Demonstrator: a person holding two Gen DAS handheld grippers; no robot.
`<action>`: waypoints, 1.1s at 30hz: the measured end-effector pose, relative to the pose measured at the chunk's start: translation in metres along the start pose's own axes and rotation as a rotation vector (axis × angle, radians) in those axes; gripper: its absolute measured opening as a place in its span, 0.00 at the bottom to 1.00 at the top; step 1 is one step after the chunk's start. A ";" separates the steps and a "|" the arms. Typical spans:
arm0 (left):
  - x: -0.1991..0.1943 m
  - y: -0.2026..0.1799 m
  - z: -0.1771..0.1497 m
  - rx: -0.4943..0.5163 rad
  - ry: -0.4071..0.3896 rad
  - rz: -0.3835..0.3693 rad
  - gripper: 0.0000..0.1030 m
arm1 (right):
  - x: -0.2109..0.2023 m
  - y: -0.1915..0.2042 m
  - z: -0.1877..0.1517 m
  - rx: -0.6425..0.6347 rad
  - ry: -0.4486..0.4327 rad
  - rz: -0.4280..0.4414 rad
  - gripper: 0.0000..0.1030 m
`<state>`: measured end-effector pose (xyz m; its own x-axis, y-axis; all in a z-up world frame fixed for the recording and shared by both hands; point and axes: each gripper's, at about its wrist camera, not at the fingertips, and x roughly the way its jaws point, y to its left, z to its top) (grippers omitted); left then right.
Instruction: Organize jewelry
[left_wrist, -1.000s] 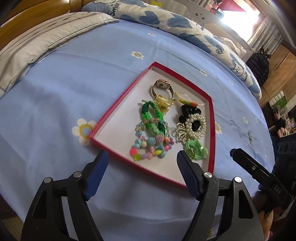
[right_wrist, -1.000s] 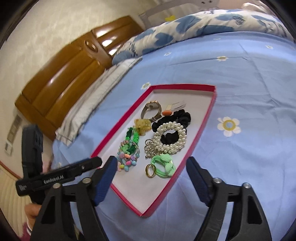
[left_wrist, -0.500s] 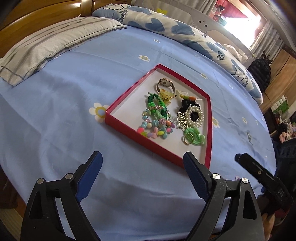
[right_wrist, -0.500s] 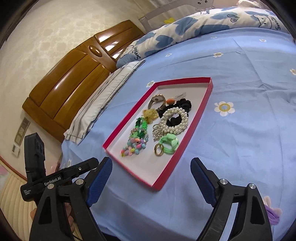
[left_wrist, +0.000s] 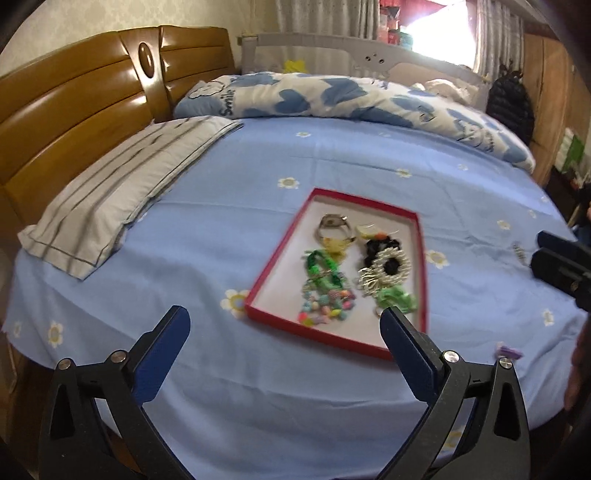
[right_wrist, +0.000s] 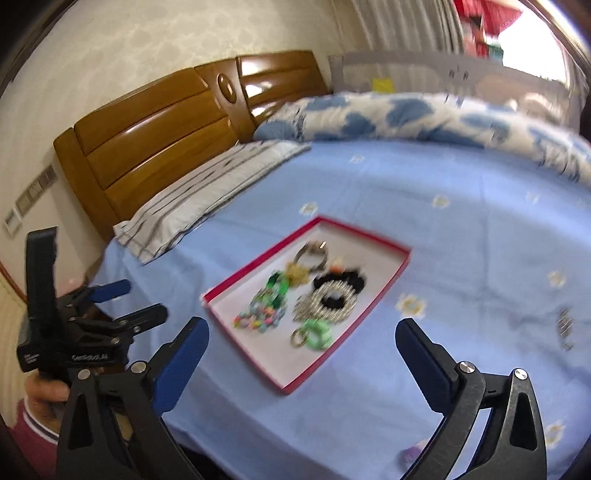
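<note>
Left claw (left_wrist: 282, 321) and right claw (right_wrist: 301, 334) opening, empty; red tray (left_wrist: 334, 338) holds watch (left_wrist: 332, 225), pearl scrunchie (left_wrist: 391, 264), beads (left_wrist: 325, 304).

Left tool (left_wrist: 284, 325) jaws opening, nothing between; red tray (left_wrist: 271, 273) with jewelry (left_wrist: 325, 295) on blue bedsheet (left_wrist: 229, 206).

Both wrist views look forward and down across the bed (left_wrist: 332, 162) from its near edge, well back. Left view sits left of the red tray (left_wrist: 275, 266), facing the headboard (left_wrist: 74, 103); right view angles in from the tray's (right_wrist: 388, 280) right. Shared: tray, pillow (right_wrist: 207, 199), headboard, quilt (left_wrist: 332, 96).
</note>
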<state>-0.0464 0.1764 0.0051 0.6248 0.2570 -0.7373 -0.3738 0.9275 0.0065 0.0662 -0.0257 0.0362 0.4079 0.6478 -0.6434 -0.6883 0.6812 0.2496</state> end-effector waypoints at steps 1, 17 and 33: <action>0.004 0.001 -0.002 -0.002 0.010 -0.003 1.00 | 0.002 0.000 -0.001 0.003 -0.007 -0.006 1.00; 0.030 -0.001 -0.038 -0.018 0.081 0.069 1.00 | 0.071 0.002 -0.068 0.089 0.143 0.005 1.00; 0.031 -0.005 -0.045 -0.018 0.065 0.062 1.00 | 0.075 -0.003 -0.074 0.109 0.141 -0.031 1.00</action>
<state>-0.0559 0.1674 -0.0482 0.5546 0.2951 -0.7781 -0.4231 0.9051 0.0417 0.0540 -0.0044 -0.0659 0.3345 0.5772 -0.7449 -0.6043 0.7380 0.3005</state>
